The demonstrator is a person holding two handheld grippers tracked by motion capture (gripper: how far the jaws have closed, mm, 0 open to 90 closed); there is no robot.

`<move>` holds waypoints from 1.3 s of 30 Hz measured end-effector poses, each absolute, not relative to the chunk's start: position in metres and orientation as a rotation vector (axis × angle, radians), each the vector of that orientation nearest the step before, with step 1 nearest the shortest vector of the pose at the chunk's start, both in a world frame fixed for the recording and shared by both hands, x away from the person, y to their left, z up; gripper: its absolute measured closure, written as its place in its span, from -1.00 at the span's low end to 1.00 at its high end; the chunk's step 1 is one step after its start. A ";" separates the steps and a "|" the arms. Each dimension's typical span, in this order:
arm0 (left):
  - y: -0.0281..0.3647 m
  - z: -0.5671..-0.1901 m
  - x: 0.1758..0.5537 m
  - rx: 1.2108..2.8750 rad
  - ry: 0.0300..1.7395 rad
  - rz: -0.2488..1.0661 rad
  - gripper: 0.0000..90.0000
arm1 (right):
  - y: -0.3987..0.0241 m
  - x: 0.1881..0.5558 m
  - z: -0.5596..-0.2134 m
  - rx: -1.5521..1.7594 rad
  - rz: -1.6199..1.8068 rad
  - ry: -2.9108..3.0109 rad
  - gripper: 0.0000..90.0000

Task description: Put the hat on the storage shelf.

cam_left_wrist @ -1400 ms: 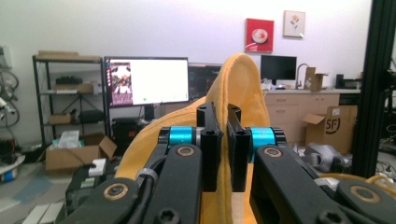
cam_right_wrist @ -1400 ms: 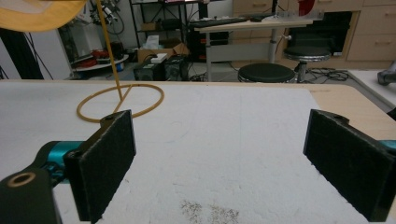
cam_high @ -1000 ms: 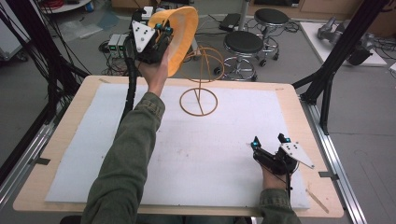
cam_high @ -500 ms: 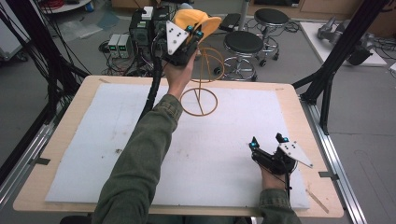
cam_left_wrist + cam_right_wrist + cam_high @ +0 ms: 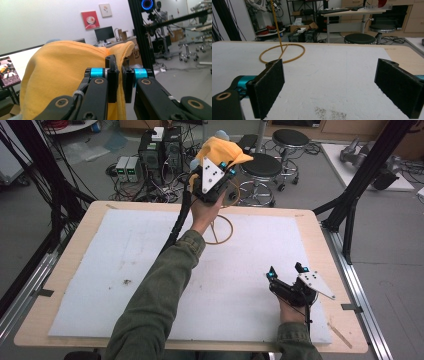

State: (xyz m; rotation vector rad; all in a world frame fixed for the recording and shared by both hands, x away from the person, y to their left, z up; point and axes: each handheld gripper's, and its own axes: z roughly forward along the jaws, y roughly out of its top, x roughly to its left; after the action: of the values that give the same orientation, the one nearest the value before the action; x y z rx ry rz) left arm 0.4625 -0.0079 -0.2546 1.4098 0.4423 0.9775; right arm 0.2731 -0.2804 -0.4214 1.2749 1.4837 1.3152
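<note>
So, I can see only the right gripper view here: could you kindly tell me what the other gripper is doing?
Observer: The left gripper is raised beyond the table's far edge, shut on a yellow cap.
Operator: How is the cap gripped?
Observer: In the left gripper view the jaws pinch a fold of the cap's fabric.
Operator: And where is my right gripper on the table?
Observer: The right gripper rests open near the white mat's front right corner, well apart from the wire stand's ring.
</note>
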 end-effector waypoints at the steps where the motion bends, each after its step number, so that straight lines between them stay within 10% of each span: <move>1: -0.009 -0.257 0.463 1.414 0.446 0.972 0.92 | -0.280 0.273 -0.421 1.282 1.317 1.481 -0.82; 39: -0.016 -0.337 0.458 1.572 0.477 0.874 0.86 | -0.285 0.268 -0.419 1.300 1.289 1.360 -0.82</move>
State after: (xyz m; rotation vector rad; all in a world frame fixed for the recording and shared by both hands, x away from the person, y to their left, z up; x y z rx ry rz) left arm 0.4575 -0.0155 -0.3373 1.5721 0.4767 0.8735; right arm 0.2677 -0.2848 -0.4186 1.2998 1.3604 1.2885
